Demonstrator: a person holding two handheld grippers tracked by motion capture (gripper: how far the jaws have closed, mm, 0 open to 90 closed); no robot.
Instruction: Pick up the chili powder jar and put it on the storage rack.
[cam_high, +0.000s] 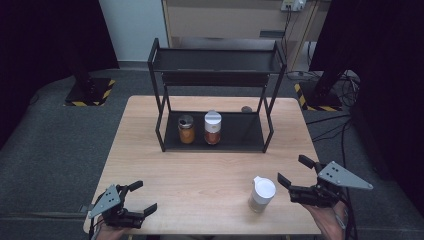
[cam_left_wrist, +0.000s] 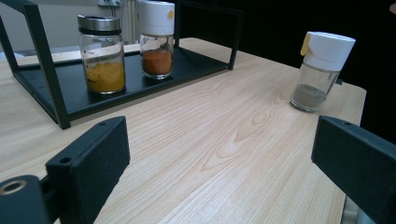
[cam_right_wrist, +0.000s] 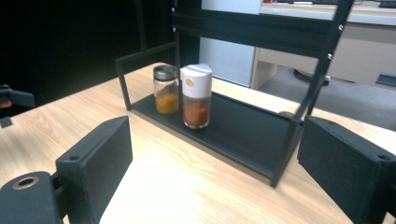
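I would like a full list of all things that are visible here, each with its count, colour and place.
Light wooden table: one, pale wood, centre of the high view.
Black metal two-tier rack: one, black, far middle of the table.
Glass jar with silver lid: one, yellow-orange powder, lower shelf of the rack, left.
Glass jar with white cap: one, red-orange powder, lower shelf, just right of the first.
Glass shaker with white flip cap: one, grey powder at the bottom, near right of the table, off the rack.
Left gripper: one, black, near left corner, jaws open, holding nothing.
Right gripper: one, black, just right of the shaker, jaws open, holding nothing.
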